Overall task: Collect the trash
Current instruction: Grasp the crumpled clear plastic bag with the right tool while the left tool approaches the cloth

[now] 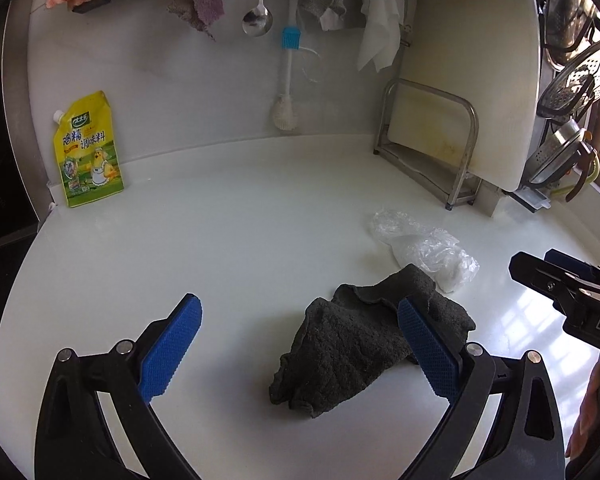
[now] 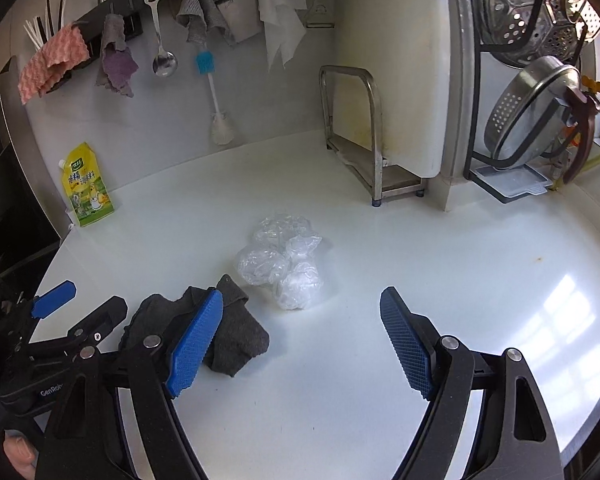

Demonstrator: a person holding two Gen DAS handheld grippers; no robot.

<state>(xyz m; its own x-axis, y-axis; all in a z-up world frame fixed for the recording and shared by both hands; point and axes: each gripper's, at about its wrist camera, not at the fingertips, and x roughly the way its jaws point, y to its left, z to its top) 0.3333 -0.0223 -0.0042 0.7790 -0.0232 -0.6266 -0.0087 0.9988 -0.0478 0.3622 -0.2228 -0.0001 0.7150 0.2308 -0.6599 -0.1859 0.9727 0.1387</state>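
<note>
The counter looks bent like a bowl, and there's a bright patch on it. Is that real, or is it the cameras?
Cameras: in both wrist views the fisheye lens curves the straight back edge of the white counter. The bright grid in the right wrist view is window light reflected off the glossy top; the left wrist view shows it fainter. The crumpled plastic and grey cloth stay sharp.

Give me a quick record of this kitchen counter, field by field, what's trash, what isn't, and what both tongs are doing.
surface: white countertop
trash: crumpled clear plastic, mid-counter
beside it: dark grey cloth, touching the plastic's near edge
left tongs: open, empty, over the cloth
right tongs: open, empty, plastic just ahead
back wall: yellow seasoning pouch, standing upright
</note>
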